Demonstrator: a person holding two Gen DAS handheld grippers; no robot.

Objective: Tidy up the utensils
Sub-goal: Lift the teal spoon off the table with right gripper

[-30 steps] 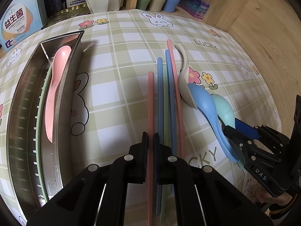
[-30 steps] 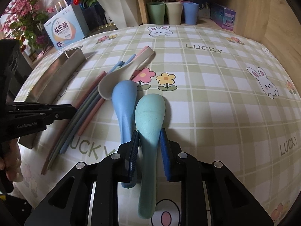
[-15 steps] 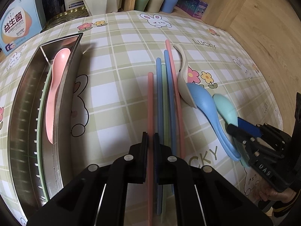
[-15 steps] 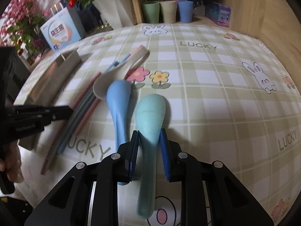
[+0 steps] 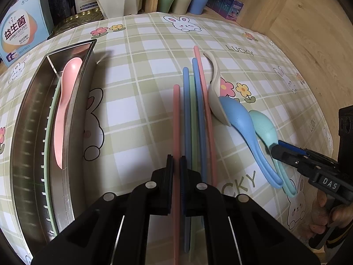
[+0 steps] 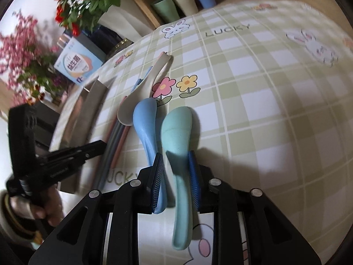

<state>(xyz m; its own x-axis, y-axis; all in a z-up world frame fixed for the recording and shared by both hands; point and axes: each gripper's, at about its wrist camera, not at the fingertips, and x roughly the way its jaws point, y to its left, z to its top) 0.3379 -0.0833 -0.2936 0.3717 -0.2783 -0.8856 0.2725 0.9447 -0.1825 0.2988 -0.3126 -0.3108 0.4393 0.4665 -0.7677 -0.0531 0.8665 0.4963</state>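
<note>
left claw: my left gripper (image 5: 176,165) is clamped on the pink chopstick (image 5: 176,119), centre of the left view.
right claw: my right gripper (image 6: 176,172) is pinched on the teal spoon (image 6: 177,137) at its neck, centre of the right view.
slip risk: the thin stick could pivot in the pads; I judge it may drag the blue chopstick (image 5: 186,110) just beside it.
spoon risk: the blue spoon (image 6: 145,123) touches the teal one and could get nudged.
goal: metal tray (image 5: 24,132), left of frame, holds a pink spoon (image 5: 66,101).
room: bare cloth between sticks and tray; the tray wall could catch the tip.

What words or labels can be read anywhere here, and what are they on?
"LUCKY": printed on the checked tablecloth.
"益生菌": large characters on the blue box; its smaller print is unreadable.
"DAS": on the right gripper body.
Other boxes behind: too small or blurred.
</note>
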